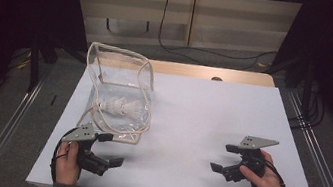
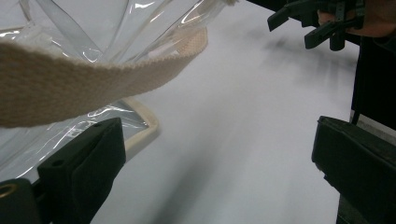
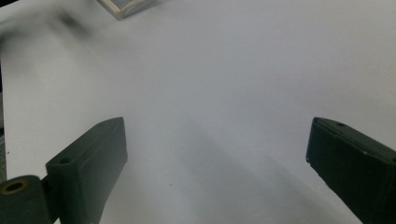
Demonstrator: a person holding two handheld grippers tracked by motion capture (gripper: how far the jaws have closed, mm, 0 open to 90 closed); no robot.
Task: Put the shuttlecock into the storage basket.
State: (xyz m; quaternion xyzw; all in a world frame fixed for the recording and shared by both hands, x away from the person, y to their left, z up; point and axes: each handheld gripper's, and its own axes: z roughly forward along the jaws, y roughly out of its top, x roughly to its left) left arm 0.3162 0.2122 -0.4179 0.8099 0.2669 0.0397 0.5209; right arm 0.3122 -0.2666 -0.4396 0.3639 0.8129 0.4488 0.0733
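On the left half of the white table [image 1: 212, 111], a clear plastic bag [image 1: 119, 91] with cream fabric trim is seen standing open, its upper rim bowed and its walls creased. Inside it, low against the near wall, a white crumpled item [image 1: 119, 108] is held; what it is cannot be told through the glare. A cream webbing strap [image 2: 88, 79] is seen in the left gripper view, stretched across in front of the bag's transparent wall and above the bag's trimmed bottom corner.

The left gripper [image 1: 106, 150] is held just before the bag's near corner, close to it but not touching, with its jaws spread wide and nothing between them. In its own view the left jaw is seen beside the bag's edge and the right jaw over bare table.

The right gripper [image 1: 226, 158] is held well apart from the bag, over the right part of the table, jaws likewise spread wide and empty. In the right gripper view, a corner of the bag's trim is visible far off at the top.
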